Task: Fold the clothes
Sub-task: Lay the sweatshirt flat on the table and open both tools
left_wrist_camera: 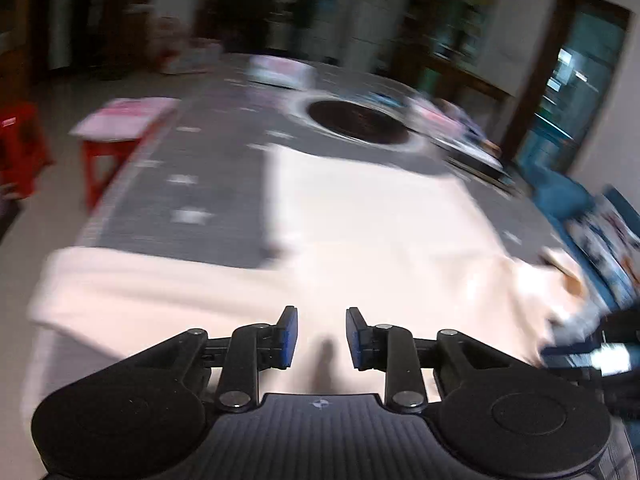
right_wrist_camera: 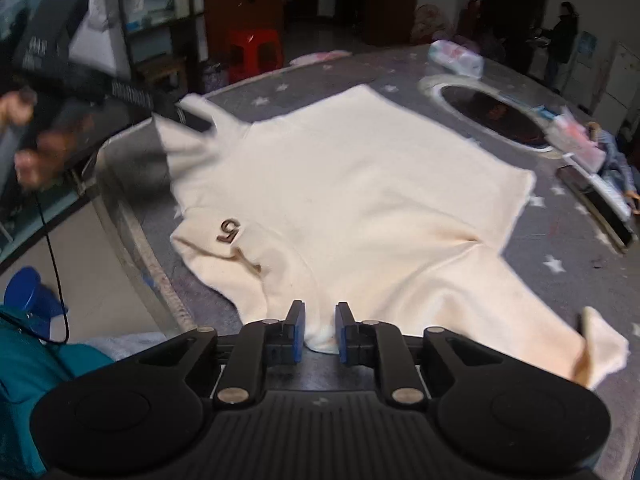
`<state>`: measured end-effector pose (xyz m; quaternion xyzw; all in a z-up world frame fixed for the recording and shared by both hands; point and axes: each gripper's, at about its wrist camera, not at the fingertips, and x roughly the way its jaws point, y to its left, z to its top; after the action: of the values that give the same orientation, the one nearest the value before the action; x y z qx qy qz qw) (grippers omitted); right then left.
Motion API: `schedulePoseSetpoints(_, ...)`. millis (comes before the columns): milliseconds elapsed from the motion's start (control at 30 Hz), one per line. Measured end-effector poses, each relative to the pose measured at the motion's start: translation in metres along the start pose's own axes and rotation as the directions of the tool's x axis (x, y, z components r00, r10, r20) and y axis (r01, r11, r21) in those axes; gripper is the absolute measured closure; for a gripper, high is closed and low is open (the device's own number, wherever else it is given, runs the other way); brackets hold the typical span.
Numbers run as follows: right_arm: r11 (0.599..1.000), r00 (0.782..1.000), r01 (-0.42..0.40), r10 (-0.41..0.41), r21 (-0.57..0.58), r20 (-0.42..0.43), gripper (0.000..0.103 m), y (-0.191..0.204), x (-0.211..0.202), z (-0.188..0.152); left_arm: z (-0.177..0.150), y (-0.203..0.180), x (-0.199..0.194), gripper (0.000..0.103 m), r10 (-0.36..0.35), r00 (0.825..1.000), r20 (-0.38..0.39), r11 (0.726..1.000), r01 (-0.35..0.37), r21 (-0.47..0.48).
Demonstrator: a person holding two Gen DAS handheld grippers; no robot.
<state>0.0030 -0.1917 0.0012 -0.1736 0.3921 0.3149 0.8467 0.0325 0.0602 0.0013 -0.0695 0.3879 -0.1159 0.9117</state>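
Note:
A cream sweater (right_wrist_camera: 360, 184) lies spread on a grey star-patterned table cover (right_wrist_camera: 560, 264), with a brown "5" on its collar (right_wrist_camera: 229, 230). My right gripper (right_wrist_camera: 319, 332) is open at the near edge of the sweater, with a fold of cream cloth between its blue pads (right_wrist_camera: 298, 336). My left gripper (left_wrist_camera: 322, 338) is open just above the cream sweater (left_wrist_camera: 360, 232), which is blurred by motion there. The other gripper shows in the right wrist view at the far left sleeve (right_wrist_camera: 188, 116), and in the left wrist view at the right edge (left_wrist_camera: 600, 356).
A dark round opening (right_wrist_camera: 496, 116) sits in the table beyond the sweater. Books and packets (right_wrist_camera: 580, 144) lie at the far right, a white bag (right_wrist_camera: 456, 56) at the back. Red stools (left_wrist_camera: 108, 148) stand left of the table. A person (right_wrist_camera: 560, 40) stands far off.

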Motion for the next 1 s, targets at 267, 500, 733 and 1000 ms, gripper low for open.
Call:
schedulePoseSetpoints(267,0.932,0.951,0.299,-0.309,0.204,0.022,0.082,-0.071,-0.022,-0.016,-0.012,-0.081,0.04,0.074,-0.18,0.981,-0.07,0.972,0.188,0.142)
schedulePoseSetpoints(500,0.83,0.876,0.471,-0.479,0.298,-0.052,0.069,-0.125,-0.004,-0.025,-0.03,-0.112,0.043,0.072,-0.209,0.973,-0.101,0.946,0.227,0.231)
schedulePoseSetpoints(733,0.794,0.823,0.568,-0.555,0.215,-0.121,0.095,-0.135,0.018,-0.038,-0.032,-0.121,0.046,0.071,-0.238,0.964,-0.121,0.925,0.263,0.274)
schedulePoseSetpoints(1000,0.648,0.739,0.648,-0.661,0.4,-0.127,0.096,-0.158,-0.02,-0.068,-0.035,-0.126,0.046,0.062,-0.255,0.958,-0.132,0.905,0.284,0.316)
